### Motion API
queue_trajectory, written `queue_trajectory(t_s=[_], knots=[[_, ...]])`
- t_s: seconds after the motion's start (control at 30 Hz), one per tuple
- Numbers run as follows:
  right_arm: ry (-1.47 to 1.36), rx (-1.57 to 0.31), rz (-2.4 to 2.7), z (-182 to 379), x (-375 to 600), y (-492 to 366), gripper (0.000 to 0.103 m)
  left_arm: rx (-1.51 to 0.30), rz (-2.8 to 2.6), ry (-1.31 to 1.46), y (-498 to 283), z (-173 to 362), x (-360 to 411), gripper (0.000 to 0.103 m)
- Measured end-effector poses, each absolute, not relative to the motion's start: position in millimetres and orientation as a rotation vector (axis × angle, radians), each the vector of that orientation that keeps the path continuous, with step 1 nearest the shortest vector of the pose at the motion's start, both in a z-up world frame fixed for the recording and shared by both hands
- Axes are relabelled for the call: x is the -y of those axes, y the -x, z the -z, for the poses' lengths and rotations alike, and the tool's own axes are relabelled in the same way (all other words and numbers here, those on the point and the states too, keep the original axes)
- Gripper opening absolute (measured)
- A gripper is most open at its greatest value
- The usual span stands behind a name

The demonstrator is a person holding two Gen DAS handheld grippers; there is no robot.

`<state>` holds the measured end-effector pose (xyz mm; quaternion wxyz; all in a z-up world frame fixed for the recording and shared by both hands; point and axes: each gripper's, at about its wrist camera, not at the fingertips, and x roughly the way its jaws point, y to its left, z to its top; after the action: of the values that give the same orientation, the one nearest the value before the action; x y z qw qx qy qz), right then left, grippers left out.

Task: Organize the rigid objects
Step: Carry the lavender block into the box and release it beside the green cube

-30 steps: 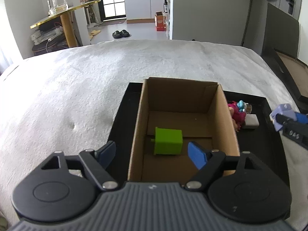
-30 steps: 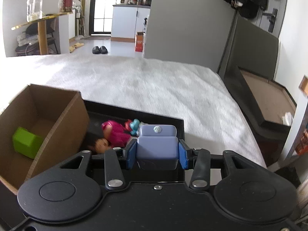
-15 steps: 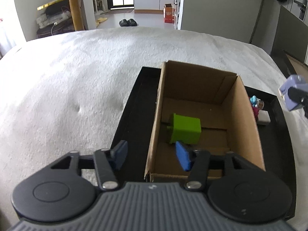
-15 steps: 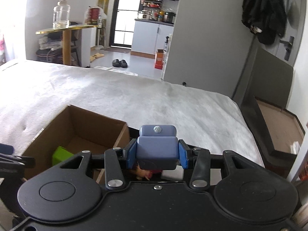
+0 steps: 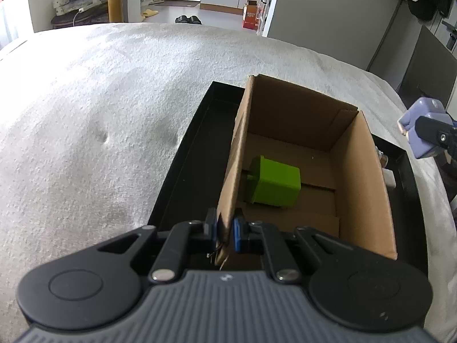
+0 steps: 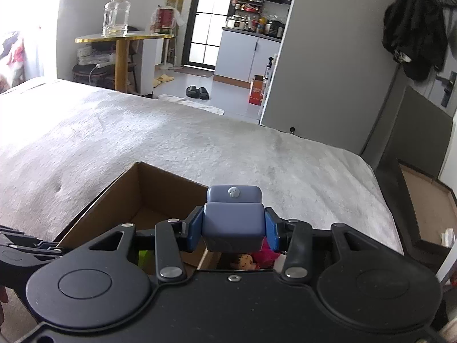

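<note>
- The left gripper [image 5: 224, 230] is clenched on the near left wall of the cardboard box [image 5: 362, 177], its blue pads pinching the thin board at the corner.
- The right gripper [image 6: 233, 230] is clamped around a lavender block [image 6: 232, 223], held in the air above the box's right edge; from the left wrist view the block [image 5: 420, 131] sits well to the right of the box opening.
- A green block [image 5: 272, 183] already lies on the box floor, so the held piece looks to be the next one to go in.
- Risk: the pinched wall is single-ply and seems to lean; a pull or twist from the left gripper could bend it or tip the box on the black tray [image 5: 182, 165].
- Risk: if the lavender block is let go before it is over the opening, it could strike the right wall and fall onto the tray, where a pink doll [image 6: 258, 257] and a small white piece [image 5: 389, 178] lie.
- Risk: a drop straight onto the green block could bounce out.
- Tray and box rest on a bed [image 5: 85, 108] with a soft white textured cover, so footing is springy.
- Beyond are a gold-topped side table [image 6: 122, 40] with a glass jar [image 6: 115, 14], slippers [image 6: 197, 92] on the floor, a kitchen area and hanging dark clothes [image 6: 414, 28].
</note>
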<state>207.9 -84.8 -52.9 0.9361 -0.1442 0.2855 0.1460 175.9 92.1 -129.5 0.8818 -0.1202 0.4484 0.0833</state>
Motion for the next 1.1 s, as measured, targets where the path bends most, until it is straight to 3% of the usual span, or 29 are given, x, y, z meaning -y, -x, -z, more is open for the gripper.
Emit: queue_trajectory(t_s=[1.1], knots=[[0.549,-0.564,-0.573,68,-14,-195,0.044,-0.922,-0.175,0.302,-172,129,-99,0.011]])
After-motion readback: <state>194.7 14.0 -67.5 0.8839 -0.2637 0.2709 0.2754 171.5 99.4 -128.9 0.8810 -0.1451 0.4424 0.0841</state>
